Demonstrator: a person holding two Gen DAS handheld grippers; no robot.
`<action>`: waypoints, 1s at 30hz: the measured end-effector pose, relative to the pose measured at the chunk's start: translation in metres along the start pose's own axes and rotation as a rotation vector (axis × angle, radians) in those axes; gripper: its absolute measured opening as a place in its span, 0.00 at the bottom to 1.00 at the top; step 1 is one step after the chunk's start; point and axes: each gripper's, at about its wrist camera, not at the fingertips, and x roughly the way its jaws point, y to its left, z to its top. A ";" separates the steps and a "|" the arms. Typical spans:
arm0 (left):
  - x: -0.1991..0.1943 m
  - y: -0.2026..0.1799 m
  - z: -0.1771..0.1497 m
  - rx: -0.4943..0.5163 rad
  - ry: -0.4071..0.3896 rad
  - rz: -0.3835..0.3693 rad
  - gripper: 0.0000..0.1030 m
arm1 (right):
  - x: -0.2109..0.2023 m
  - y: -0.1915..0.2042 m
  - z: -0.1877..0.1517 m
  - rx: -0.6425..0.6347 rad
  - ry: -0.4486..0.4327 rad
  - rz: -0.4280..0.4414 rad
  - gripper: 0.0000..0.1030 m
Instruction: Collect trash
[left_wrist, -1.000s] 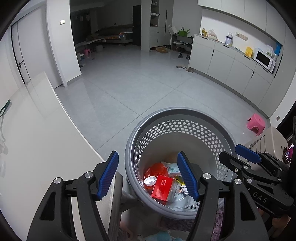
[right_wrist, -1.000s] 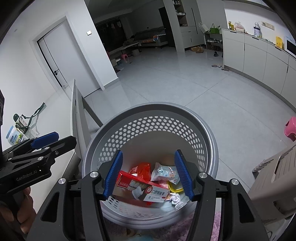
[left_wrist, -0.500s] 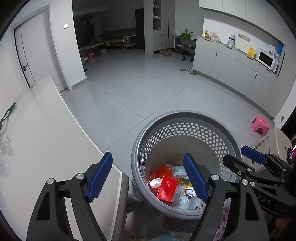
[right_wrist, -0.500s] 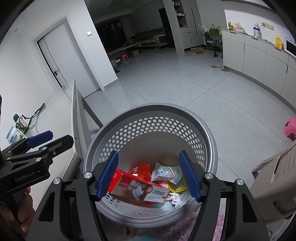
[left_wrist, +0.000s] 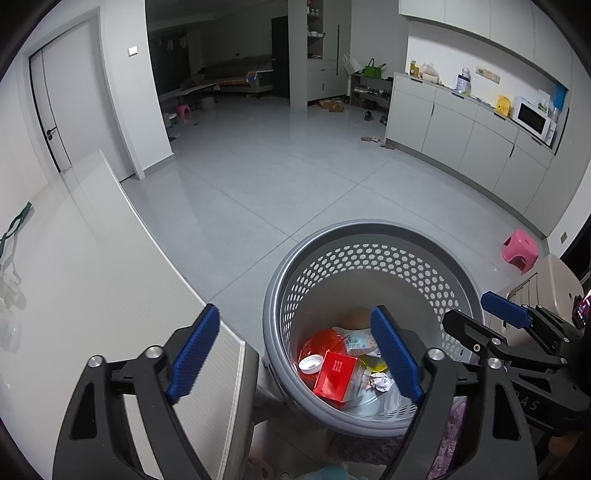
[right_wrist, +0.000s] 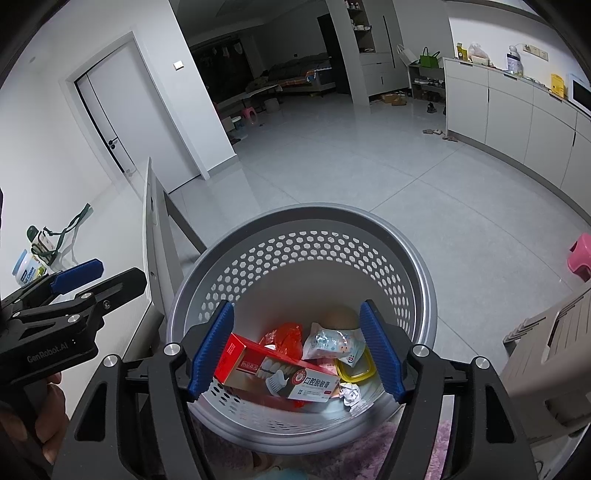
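Note:
A grey perforated trash basket (left_wrist: 369, 236) (right_wrist: 303, 221) stands on the floor beside the white table. Inside lie a red toothpaste box (right_wrist: 273, 373) (left_wrist: 334, 374), a red plastic wrapper (right_wrist: 284, 332), a small printed packet (right_wrist: 332, 341), a yellow ring (right_wrist: 356, 371), a crumpled paper ball (right_wrist: 349, 393) and a white cap (left_wrist: 310, 363). My left gripper (left_wrist: 291, 354) is open and empty, above the table edge and the basket's left rim. My right gripper (right_wrist: 295, 350) is open and empty, above the basket's mouth.
The white table (left_wrist: 74, 280) runs along the left, with a small bottle and a green lanyard (right_wrist: 40, 240) on it. A pink stool (left_wrist: 519, 249) and a beige cabinet (right_wrist: 554, 354) stand at the right. A purple fluffy rug (right_wrist: 369, 450) lies under the basket.
Both grippers have pulled back and up from the basket, which sits lower in both views. The right gripper's jaws have opened wider. The trash in the basket has not moved.

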 end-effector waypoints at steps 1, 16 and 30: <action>0.000 0.001 0.000 -0.004 -0.005 0.009 0.89 | 0.000 0.000 0.000 0.000 -0.001 0.000 0.66; -0.001 -0.002 0.002 -0.012 0.003 0.031 0.94 | 0.004 0.004 0.000 -0.003 0.002 0.000 0.66; 0.005 -0.001 0.003 -0.015 0.019 0.055 0.94 | 0.005 0.007 0.000 -0.006 0.000 0.001 0.66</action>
